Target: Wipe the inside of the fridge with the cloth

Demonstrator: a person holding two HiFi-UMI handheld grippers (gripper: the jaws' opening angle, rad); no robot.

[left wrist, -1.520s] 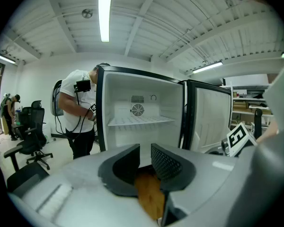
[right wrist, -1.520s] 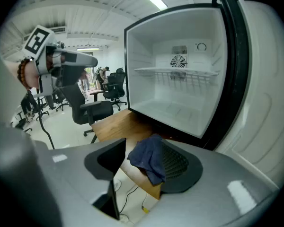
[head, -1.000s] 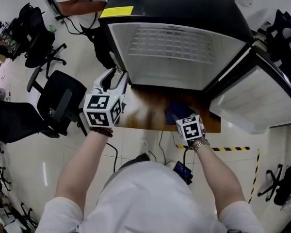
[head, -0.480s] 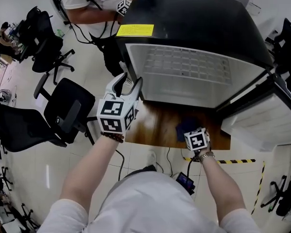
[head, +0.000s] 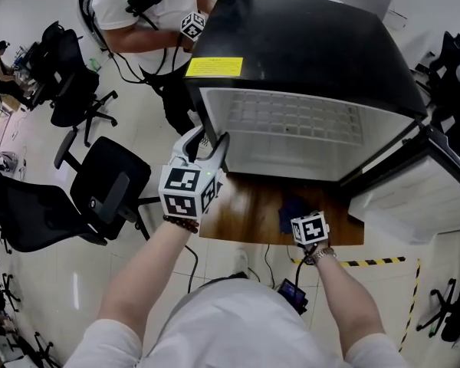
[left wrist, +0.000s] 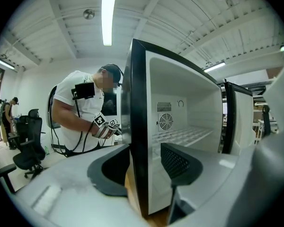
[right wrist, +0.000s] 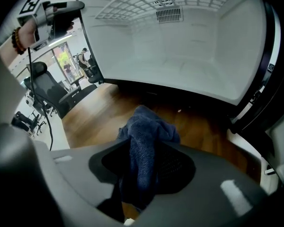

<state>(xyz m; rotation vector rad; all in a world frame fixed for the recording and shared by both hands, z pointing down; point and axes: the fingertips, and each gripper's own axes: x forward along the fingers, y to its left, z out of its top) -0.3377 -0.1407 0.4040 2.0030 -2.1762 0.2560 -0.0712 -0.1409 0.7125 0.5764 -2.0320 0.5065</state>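
The black fridge [head: 307, 44] stands on a wooden table [head: 245, 205], its door [head: 422, 190] swung open to the right and its white inside [head: 291, 129] bare. A dark blue cloth [head: 290, 208] lies bunched on the table in front of it. My right gripper [head: 299, 215] is over the cloth. In the right gripper view its jaws are closing, and the cloth [right wrist: 144, 136] is pinched between the pads of that gripper [right wrist: 142, 167]. My left gripper [head: 207, 146] straddles the fridge's left front edge [left wrist: 137, 141]. Its jaws are closing, with one pad outside and one inside, not pressing.
Behind the fridge's left corner, a person [head: 130, 6] in a white shirt holds another marker cube [head: 192, 25]. Black office chairs [head: 111, 182] stand on the floor at the left. Yellow-black tape [head: 376, 263] marks the floor below the table's right end.
My left gripper has moved forward and right, up to the fridge's left front edge. The right gripper has settled over the cloth and drawn its jaws in on it.
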